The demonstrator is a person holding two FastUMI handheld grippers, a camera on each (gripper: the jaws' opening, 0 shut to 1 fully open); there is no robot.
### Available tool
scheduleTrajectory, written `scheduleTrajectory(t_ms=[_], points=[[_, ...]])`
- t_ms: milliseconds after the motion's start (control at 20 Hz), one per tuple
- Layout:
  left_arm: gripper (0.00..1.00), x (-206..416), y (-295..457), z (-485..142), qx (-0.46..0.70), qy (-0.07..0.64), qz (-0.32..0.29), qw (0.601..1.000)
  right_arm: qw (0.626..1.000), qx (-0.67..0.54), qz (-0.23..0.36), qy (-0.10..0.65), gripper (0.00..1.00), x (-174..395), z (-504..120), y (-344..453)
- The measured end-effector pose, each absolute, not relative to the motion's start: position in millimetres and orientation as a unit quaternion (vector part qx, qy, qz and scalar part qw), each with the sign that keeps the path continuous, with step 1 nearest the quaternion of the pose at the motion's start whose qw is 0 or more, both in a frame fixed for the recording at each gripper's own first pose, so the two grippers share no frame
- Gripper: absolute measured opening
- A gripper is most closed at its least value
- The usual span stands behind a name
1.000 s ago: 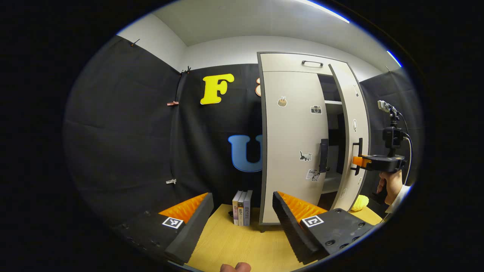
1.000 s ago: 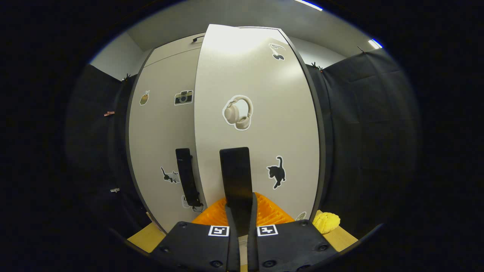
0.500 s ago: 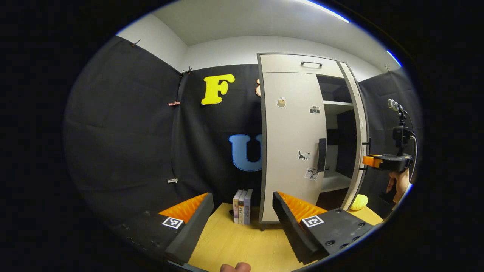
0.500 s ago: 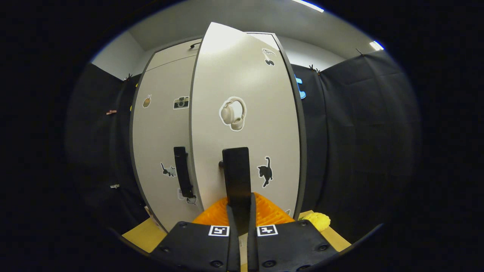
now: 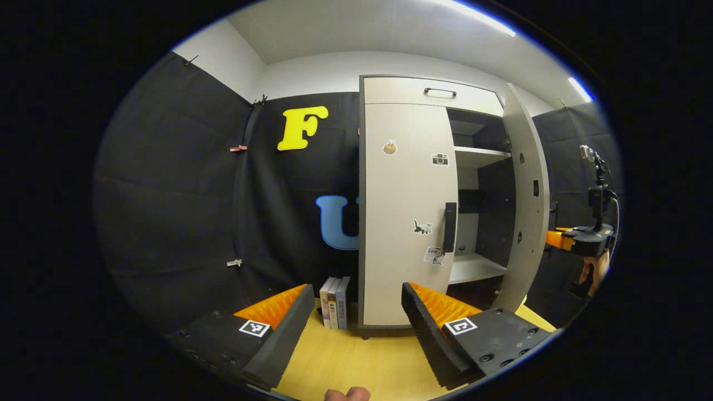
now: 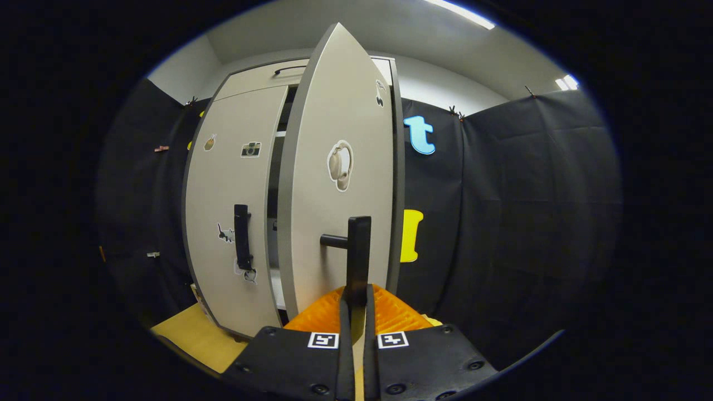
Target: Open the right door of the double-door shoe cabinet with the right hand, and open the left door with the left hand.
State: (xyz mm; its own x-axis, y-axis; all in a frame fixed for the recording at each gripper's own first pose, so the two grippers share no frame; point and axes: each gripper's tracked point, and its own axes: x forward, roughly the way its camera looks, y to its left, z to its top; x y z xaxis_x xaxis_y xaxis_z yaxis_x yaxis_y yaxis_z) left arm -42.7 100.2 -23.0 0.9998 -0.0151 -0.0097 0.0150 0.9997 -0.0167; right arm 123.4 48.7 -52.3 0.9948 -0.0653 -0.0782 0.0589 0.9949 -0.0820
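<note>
The pale shoe cabinet (image 5: pixel 429 92) stands on a wooden table. Its left door (image 5: pixel 401 211) is closed, with a dark vertical handle (image 5: pixel 449 227) at its inner edge. The right door (image 5: pixel 526 195) is swung wide, baring shelves (image 5: pixel 479 156). In the right gripper view my right gripper (image 6: pixel 356 295) is shut on the right door's handle (image 6: pixel 358 250), close in front of the right door (image 6: pixel 340 195). The left gripper view shows that right gripper (image 5: pixel 557 239) far right, held by a hand (image 5: pixel 593 273). My left gripper (image 5: pixel 355 292) is open, well short of the cabinet.
Three books (image 5: pixel 334 301) stand upright on the table (image 5: pixel 356 362) against the cabinet's left side. A drawer front with a handle (image 5: pixel 440 92) tops the cabinet. A thumb (image 5: pixel 345 394) shows at the bottom edge. Black cloth walls surround the booth.
The right door has swung much farther open, drawn by my right gripper on its handle. The cabinet has slid left in the left gripper view; the left gripper stays open.
</note>
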Motion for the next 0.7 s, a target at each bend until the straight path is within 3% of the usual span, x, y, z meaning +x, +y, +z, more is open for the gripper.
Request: scheduleTrajectory(t_ms=[400,700], points=[[0.98,-35,50,-22,-0.015,0.012,-0.025,0.999,0.997,-0.051,-0.055,0.035,0.08,113,-41,-30],[0.98,-30,18,-16,-0.009,0.017,-0.026,0.999,0.999,-0.024,-0.01,0.047,0.07,117,-39,-48]])
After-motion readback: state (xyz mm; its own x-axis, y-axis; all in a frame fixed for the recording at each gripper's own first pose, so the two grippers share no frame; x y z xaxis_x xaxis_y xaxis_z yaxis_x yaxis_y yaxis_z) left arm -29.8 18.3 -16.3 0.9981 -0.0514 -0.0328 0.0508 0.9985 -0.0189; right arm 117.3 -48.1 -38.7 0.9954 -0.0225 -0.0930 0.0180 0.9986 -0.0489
